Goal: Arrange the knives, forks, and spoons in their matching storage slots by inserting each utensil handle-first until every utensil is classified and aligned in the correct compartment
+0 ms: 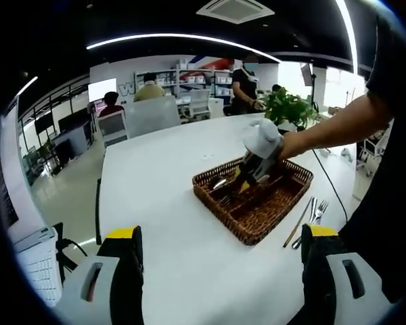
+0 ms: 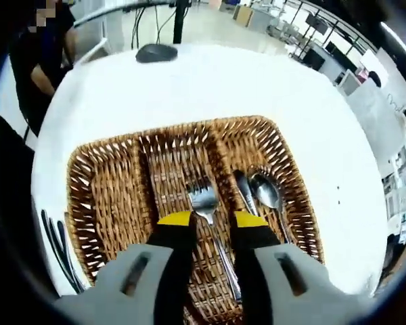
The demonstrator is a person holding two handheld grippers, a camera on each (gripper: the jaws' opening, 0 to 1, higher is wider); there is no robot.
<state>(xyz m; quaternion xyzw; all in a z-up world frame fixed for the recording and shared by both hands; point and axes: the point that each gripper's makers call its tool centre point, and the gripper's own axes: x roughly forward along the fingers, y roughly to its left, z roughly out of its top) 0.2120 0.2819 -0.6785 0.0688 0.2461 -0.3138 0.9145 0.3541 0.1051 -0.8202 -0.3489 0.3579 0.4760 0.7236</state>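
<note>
Right now a fork (image 2: 206, 203) lies in the middle compartment of the wicker tray (image 2: 108, 196), tines toward the far end and handle running back between the yellow-tipped jaws of the right gripper (image 2: 212, 219). The jaws stand a little apart on either side of the handle; whether they actually pinch it I cannot tell. In the next compartment, on the right of the right gripper view, two spoons (image 2: 265, 193) rest side by side, bowls pointing the same way as the tines. The compartment on the other side shows bare weave. Outside the tray, by its near left corner in that view, more cutlery (image 2: 57, 247) lies on the white table (image 2: 257, 88), and a dark rounded object (image 2: 156, 52) sits on the table past the far rim.

From the left gripper view, the tray (image 1: 257, 217) sits well ahead on the table with the right gripper (image 1: 247, 177) reaching down into it, held by a hand in a white glove (image 1: 265, 137). Loose utensils (image 1: 310, 218) lie on the table just beside the tray. The left gripper (image 1: 220, 247) hangs above the near part of the table, jaws wide with nothing between them. A green plant (image 1: 287, 107) stands beyond the tray
</note>
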